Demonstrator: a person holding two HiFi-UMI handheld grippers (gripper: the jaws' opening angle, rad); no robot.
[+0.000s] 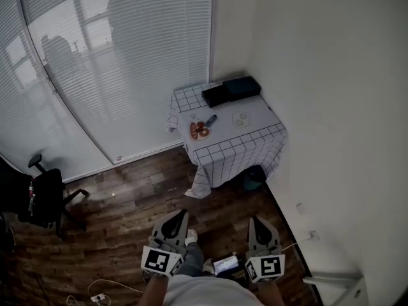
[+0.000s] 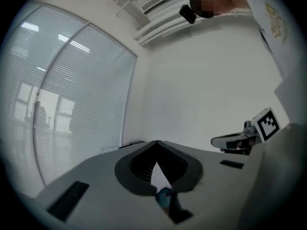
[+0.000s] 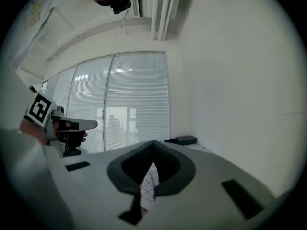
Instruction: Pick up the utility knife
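The utility knife (image 1: 210, 119), a small dark bluish piece, lies on a little table with a checked cloth (image 1: 237, 146) far ahead by the white wall. A red-orange object (image 1: 199, 130) lies just to its left and a pale round item (image 1: 240, 120) to its right. Both grippers are held low near the person's body, well short of the table. My left gripper (image 1: 180, 214) (image 2: 157, 142) is shut and empty. My right gripper (image 1: 258, 220) (image 3: 153, 142) also has its jaw tips together with nothing between them. Each gripper view shows the other gripper beside it.
Two black boxes (image 1: 231, 90) sit at the table's back edge. A bluish bin (image 1: 254, 177) stands under the table. A black office chair (image 1: 44, 196) stands at the left by the blind-covered glass wall (image 1: 121, 62). Cables (image 1: 95, 295) lie on the wooden floor.
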